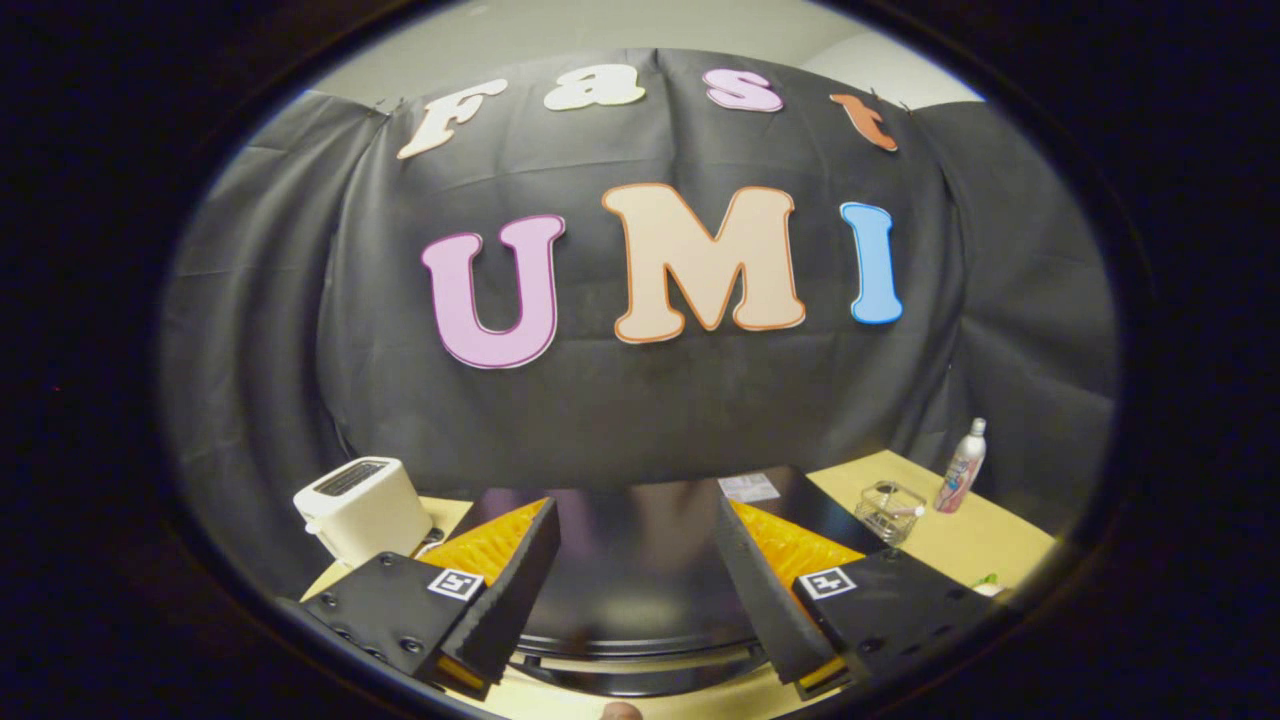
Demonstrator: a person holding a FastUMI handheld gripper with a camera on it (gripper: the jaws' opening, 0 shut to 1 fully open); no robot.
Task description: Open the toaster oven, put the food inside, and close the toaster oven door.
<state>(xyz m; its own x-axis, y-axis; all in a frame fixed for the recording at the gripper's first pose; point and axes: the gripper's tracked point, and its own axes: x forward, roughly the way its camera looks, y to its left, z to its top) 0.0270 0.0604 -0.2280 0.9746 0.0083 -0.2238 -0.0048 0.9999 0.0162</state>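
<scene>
Just below and ahead of the gripper (636,590), whose fingers stand apart holding nothing, lies the toaster oven (640,580), its dark top running crosswise.

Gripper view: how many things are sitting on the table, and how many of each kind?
Toaster oven, black, between the open fingers: 1
White toaster: 1
Clear glass container: 1
Spray bottle: 1
Total: 4, all on the wooden table. A small green thing near the table's edge is too small to tell.
</scene>
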